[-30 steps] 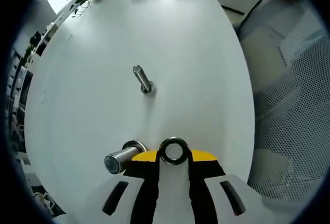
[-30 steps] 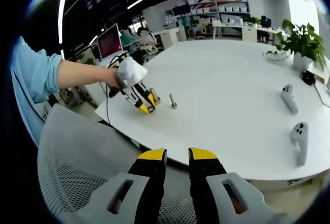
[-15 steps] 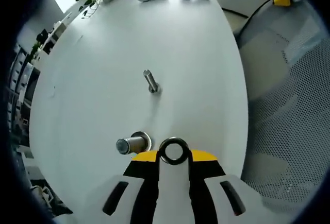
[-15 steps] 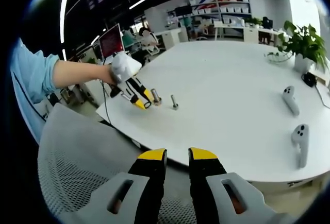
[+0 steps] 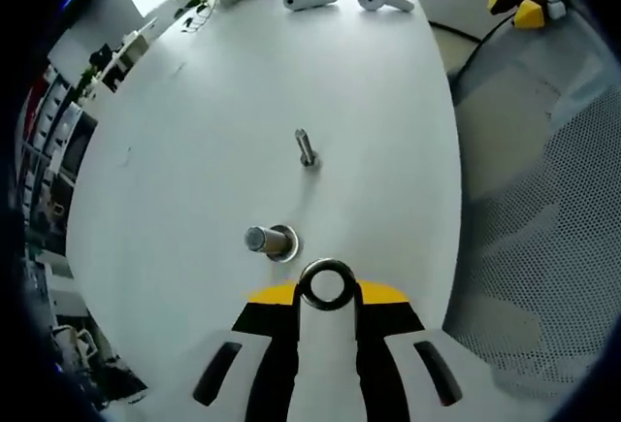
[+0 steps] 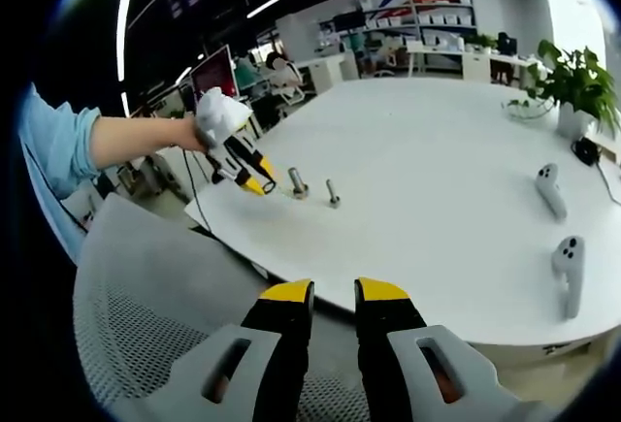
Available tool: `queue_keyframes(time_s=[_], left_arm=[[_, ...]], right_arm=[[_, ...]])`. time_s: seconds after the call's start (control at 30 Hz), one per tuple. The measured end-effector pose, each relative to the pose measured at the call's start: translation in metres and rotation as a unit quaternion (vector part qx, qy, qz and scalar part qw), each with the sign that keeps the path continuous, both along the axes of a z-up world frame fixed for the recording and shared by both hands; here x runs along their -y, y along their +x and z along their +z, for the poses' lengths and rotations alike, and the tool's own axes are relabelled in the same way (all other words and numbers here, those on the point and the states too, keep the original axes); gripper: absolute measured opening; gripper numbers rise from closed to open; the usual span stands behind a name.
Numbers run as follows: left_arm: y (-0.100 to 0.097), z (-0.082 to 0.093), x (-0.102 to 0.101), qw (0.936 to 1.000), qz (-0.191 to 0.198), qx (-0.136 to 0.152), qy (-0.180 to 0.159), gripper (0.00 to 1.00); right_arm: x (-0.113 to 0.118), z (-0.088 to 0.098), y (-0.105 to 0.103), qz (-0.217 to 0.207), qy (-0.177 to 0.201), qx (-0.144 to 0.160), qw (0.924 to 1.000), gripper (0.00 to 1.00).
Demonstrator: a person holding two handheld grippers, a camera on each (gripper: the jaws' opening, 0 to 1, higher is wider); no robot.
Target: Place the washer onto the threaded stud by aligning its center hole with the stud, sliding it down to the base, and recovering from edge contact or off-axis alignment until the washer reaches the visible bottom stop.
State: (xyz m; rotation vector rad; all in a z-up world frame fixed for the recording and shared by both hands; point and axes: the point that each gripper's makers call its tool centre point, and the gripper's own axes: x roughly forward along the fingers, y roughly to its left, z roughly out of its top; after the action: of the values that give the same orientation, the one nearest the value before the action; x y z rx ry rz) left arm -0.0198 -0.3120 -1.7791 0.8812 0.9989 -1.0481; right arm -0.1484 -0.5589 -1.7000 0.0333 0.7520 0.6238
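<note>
1. A washer [image 5: 326, 285] is held upright between the closed yellow-tipped jaws of the left gripper [image 5: 326, 298], above the white table [image 5: 194, 150]
2. Just beyond it, a thick threaded stud [image 5: 267, 242] is seen standing on the table; a thinner stud [image 5: 306, 147] stands farther off
3. The right gripper [image 6: 333, 296] is held over a mesh chair [image 6: 155, 306], its jaws narrowly parted and empty
4. Two white controllers [image 6: 558, 228] are seen near a potted plant [image 6: 572, 82]
</note>
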Motion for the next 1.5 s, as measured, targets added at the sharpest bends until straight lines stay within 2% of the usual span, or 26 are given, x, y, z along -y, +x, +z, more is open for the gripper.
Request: queue_keyframes(time_s=[0.33, 0.73, 0.97, 1.33, 1.5], left_arm=[[0.018, 0.017, -0.003, 0.9996, 0.019, 0.021, -0.004, 0.19], [0.041, 0.023, 0.003, 0.9992, 0.023, 0.032, 0.002, 0.19], [0.053, 0.026, 0.005, 0.9991, 0.024, 0.036, 0.005, 0.19], [0.061, 0.027, 0.008, 0.9991, 0.018, 0.036, 0.01, 0.19], [0.061, 0.021, 0.006, 0.9993, 0.017, 0.029, 0.016, 0.19]], right_arm=[[0.001, -0.001, 0.001, 0.01, -0.004, -0.004, 0.9999, 0.19], [0.001, -0.002, 0.0, 0.018, -0.006, -0.009, 0.9998, 0.19], [0.002, -0.002, 0.0, 0.019, -0.005, -0.011, 0.9997, 0.19], [0.002, -0.002, 0.001, 0.018, -0.005, -0.008, 0.9998, 0.19], [0.002, -0.002, 0.001, 0.016, -0.004, -0.007, 0.9998, 0.19]])
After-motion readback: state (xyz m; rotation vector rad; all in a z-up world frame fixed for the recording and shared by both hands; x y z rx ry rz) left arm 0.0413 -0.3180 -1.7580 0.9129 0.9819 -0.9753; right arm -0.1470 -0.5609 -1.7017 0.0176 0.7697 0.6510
